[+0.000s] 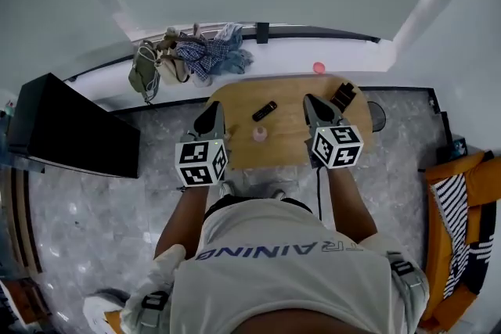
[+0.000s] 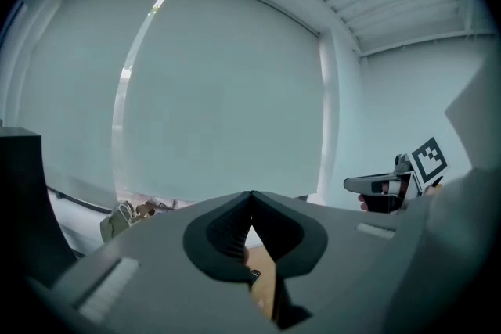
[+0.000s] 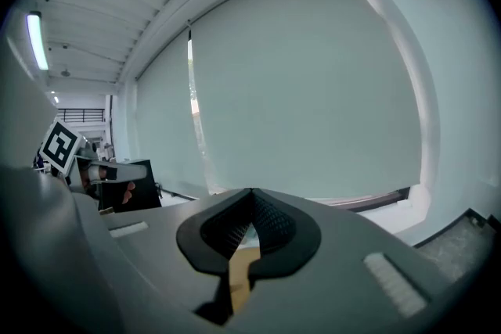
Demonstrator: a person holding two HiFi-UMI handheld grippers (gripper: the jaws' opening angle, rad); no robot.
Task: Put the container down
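Note:
A small pink container [image 1: 259,134] stands upright on the oval wooden table [image 1: 235,152], between my two grippers and touching neither. My left gripper [image 1: 210,113] hovers over the table's left edge, its jaws shut with nothing between them; in its own view the left gripper [image 2: 250,196] points at the pale window blind. My right gripper [image 1: 311,102] is over the table's right half, also shut and empty; the right gripper [image 3: 252,193] shows closed pads in its own view. Each gripper view catches the other gripper off to the side.
A black remote [image 1: 264,111] lies beyond the container, and a black object [image 1: 343,96] sits at the table's far right. Clothes and bags [image 1: 196,55] are heaped on the window ledge. A black cabinet [image 1: 70,137] stands at left, an orange chair [image 1: 462,231] at right.

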